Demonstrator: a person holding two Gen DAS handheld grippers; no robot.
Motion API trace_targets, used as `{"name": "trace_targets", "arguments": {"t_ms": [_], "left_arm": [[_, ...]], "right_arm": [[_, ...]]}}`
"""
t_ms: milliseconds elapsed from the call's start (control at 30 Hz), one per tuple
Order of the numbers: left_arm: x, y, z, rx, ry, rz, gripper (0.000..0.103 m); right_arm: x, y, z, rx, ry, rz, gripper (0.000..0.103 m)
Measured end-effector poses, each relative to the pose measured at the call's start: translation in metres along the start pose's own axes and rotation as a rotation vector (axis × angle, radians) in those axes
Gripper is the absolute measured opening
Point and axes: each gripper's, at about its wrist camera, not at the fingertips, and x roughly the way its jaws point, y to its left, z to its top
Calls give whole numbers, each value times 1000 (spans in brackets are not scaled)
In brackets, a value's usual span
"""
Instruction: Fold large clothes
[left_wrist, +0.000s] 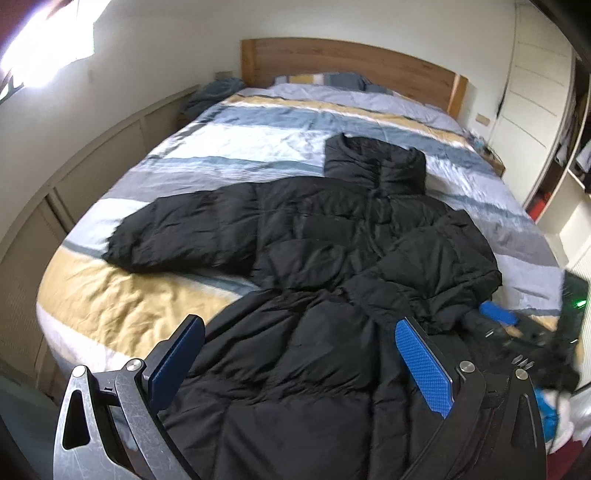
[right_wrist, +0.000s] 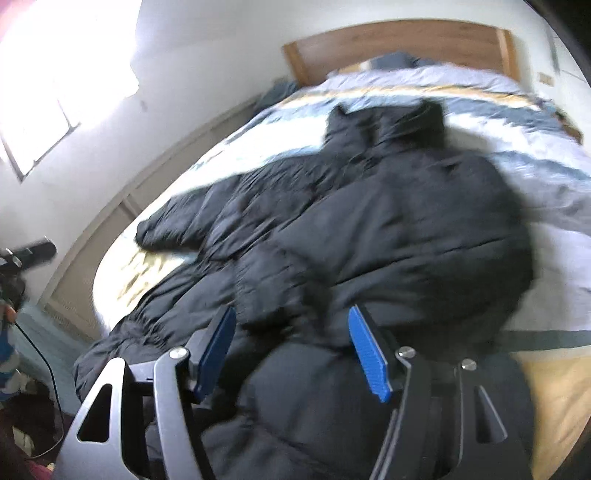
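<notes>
I have the black puffer jacket (left_wrist: 332, 236) spread on the striped duvet (left_wrist: 229, 147), one sleeve folded across for folding; left gripper (left_wrist: 299, 365) and right gripper (right_wrist: 291, 350) hover above its hem, jaws apart, empty.

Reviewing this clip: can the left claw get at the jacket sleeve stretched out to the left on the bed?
Probably yes. The left claw is open over the jacket hem, and the sleeve lies flat on the bedspread with nothing on it or between.

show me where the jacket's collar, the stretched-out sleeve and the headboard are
collar (left_wrist: 373, 162), left wrist view, middle of the upright neck.
stretched-out sleeve (left_wrist: 177, 232), left wrist view, mid-sleeve.
headboard (left_wrist: 347, 66), left wrist view, wooden panel.
</notes>
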Motion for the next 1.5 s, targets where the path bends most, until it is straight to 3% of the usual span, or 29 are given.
{"name": "trace_targets", "arguments": {"t_ms": [233, 433, 633, 733, 933, 1100, 1233, 1300, 1500], "left_arm": [[81, -81, 37, 65, 55, -21, 101], [157, -140, 59, 95, 58, 1, 101], [240, -142, 45, 65, 163, 67, 102], [256, -134, 35, 43, 192, 39, 103], [232, -120, 34, 37, 159, 18, 103], [211, -96, 16, -1, 162, 31, 103], [200, -87, 1, -8, 198, 40, 103], [184, -84, -2, 0, 184, 36, 102], [119, -56, 4, -34, 87, 11, 102]], "right_arm": [[-14, -79, 46, 50, -61, -140, 62], [36, -119, 70, 65, -49, -152, 62], [91, -141, 55, 81, 26, -156, 62], [107, -146, 44, 83, 48, -170, 63], [95, -145, 42, 98, 48, -182, 62], [54, -123, 33, 89, -27, -193, 62], [54, -111, 14, 104, 33, -207, 63], [51, -109, 8, 125, 51, -239, 63], [-1, -78, 2, 145, -9, -229, 62]]}}
